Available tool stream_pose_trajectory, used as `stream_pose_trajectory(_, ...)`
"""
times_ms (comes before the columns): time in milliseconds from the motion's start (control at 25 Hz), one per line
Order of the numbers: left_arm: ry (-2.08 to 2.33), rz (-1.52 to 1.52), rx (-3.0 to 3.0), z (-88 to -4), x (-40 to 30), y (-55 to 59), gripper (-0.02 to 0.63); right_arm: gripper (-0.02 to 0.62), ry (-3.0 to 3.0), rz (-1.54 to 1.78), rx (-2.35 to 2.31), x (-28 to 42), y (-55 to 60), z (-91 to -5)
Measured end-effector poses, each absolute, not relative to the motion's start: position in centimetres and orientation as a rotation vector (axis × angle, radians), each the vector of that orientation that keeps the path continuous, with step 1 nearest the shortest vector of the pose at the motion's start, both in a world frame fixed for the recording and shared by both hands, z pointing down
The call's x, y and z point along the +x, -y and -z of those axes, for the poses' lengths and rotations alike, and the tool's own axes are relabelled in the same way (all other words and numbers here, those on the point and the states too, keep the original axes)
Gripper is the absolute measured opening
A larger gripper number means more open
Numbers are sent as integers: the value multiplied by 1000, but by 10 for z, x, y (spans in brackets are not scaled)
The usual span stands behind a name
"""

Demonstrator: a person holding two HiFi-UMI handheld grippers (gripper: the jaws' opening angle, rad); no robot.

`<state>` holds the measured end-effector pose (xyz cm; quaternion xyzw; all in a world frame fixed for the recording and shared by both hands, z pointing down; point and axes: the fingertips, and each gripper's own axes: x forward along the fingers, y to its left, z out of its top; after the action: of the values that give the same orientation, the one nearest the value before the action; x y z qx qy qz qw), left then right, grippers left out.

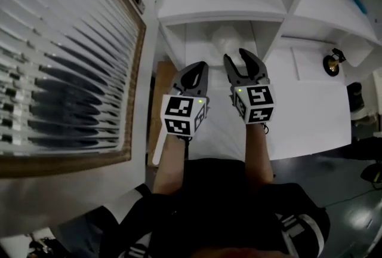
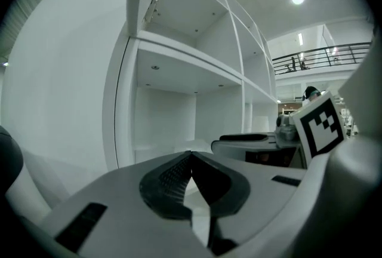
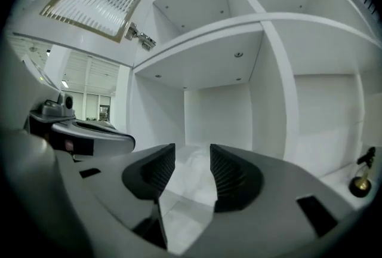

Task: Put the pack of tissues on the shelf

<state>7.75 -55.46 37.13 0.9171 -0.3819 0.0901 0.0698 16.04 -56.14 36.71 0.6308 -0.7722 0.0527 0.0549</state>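
Inside the middle cubby of the white panelled shelf (image 1: 222, 11), the soft white plastic-wrapped pack of tissues (image 1: 222, 36) lies on the board. The right hand-held gripper (image 1: 237, 57) is released just before it, jaws apart; the left hand-held gripper (image 1: 201, 65) is clenched and empty.

White shelf unit (image 1: 221, 15) filled upper centre of head view. Pale tissue pack (image 1: 225, 37) lay in middle compartment. Small brass ornament (image 1: 332, 63) stood in right compartment.

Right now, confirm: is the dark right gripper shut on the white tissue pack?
No, the right gripper stands open, clear of the tissue pack.
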Motion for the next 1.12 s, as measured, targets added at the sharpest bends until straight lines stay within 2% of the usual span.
stream_pose_trajectory(120,1151,-238,2769,-359,77,539,11,185,2340,-127,1931,158,541,-355)
stream_pose_trajectory(360,1120,-171,2777,-342,87,508,11,87,2315,-67,1951,167,500,-339)
stream_pose_trajectory(760,1105,-122,2710,-346,117,465,11,49,2227,-104,2023,228,434,-339)
stream_pose_trajectory(1120,1180,-63,2658,-345,128,406,11,43,2299,-66,1904,233,372,-337)
